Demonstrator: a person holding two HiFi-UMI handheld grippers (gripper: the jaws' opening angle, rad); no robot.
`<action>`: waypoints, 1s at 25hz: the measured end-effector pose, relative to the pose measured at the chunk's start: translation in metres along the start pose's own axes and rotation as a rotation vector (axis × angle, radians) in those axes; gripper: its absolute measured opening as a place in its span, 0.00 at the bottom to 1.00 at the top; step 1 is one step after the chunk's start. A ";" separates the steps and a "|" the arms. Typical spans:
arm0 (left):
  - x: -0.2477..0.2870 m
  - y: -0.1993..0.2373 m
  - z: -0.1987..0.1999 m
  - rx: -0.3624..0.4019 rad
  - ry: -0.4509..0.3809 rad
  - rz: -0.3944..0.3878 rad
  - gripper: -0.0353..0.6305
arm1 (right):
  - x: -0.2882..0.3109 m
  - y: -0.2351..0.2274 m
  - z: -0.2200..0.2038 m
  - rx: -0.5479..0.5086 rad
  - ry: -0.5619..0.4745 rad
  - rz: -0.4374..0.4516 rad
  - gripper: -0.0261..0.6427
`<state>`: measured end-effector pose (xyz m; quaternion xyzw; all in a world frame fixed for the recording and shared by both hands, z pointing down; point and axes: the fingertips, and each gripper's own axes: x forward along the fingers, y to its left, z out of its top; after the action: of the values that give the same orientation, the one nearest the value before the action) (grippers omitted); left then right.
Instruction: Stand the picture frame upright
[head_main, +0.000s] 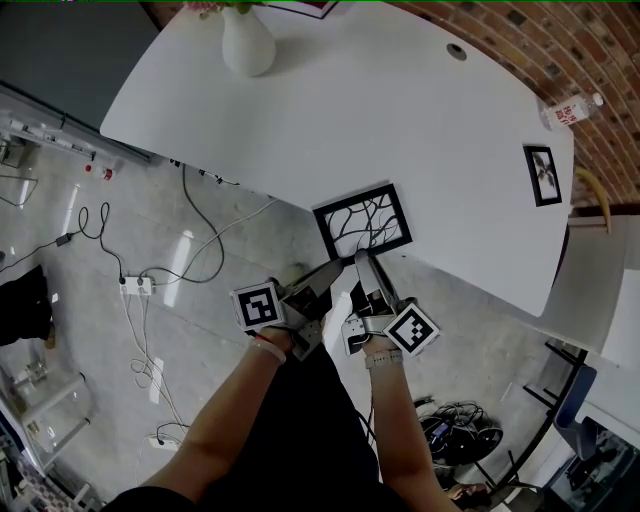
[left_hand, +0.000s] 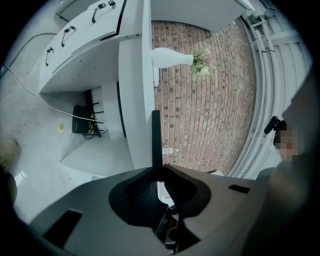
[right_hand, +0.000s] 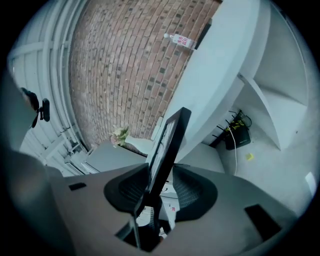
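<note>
**A:** Where is the picture frame (head_main: 362, 220)?

**B:** Face up at the 6 o'clock rim of the white table (head_main: 430, 110), flat or close to it. I can't tell whether its near edge is lifted. The vase (head_main: 247, 40) stands well off at 11 o'clock from it, and a smaller frame (head_main: 542, 175) lies well apart at 3 o'clock, so nothing crowds it.

**A:** Why do both tongs come in from 6 o'clock?

**B:** That edge is nearest the person and lies right at the rim, so a jaw can slip over it and another under it. The left tongs (head_main: 338, 264) are clamped there. In the left gripper view they pinch the thin dark frame (left_hand: 156, 135), seen edge-on.

**A:** And the other pair?

**B:** The right tongs (head_main: 362, 257) are spread wide and straddle the same edge just beside the left pair. In the right gripper view the frame (right_hand: 170, 140) runs between the pads with a clear gap on one side, so they carry nothing.

**A:** So the left does the holding?

**B:** I'd judge so. One firm pinch stops the frame sliding off the rim, which leaves the right pair free to find a fresh hold. The frame isn't standing yet, so the tilt up toward 12 o'clock is the work left.
</note>
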<state>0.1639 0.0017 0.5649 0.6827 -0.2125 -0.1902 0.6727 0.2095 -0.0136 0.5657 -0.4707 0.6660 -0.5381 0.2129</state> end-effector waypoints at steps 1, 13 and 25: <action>-0.001 0.000 -0.002 -0.002 0.002 -0.005 0.16 | 0.001 0.002 0.000 0.030 -0.009 0.012 0.27; -0.009 0.002 -0.018 -0.036 0.034 -0.059 0.16 | 0.000 -0.001 -0.006 0.163 -0.047 0.071 0.19; -0.016 -0.005 -0.032 -0.088 0.118 -0.144 0.16 | -0.002 0.009 -0.006 0.195 -0.063 0.175 0.17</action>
<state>0.1682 0.0375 0.5598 0.6758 -0.1144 -0.2066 0.6982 0.2019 -0.0093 0.5588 -0.4045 0.6420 -0.5647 0.3243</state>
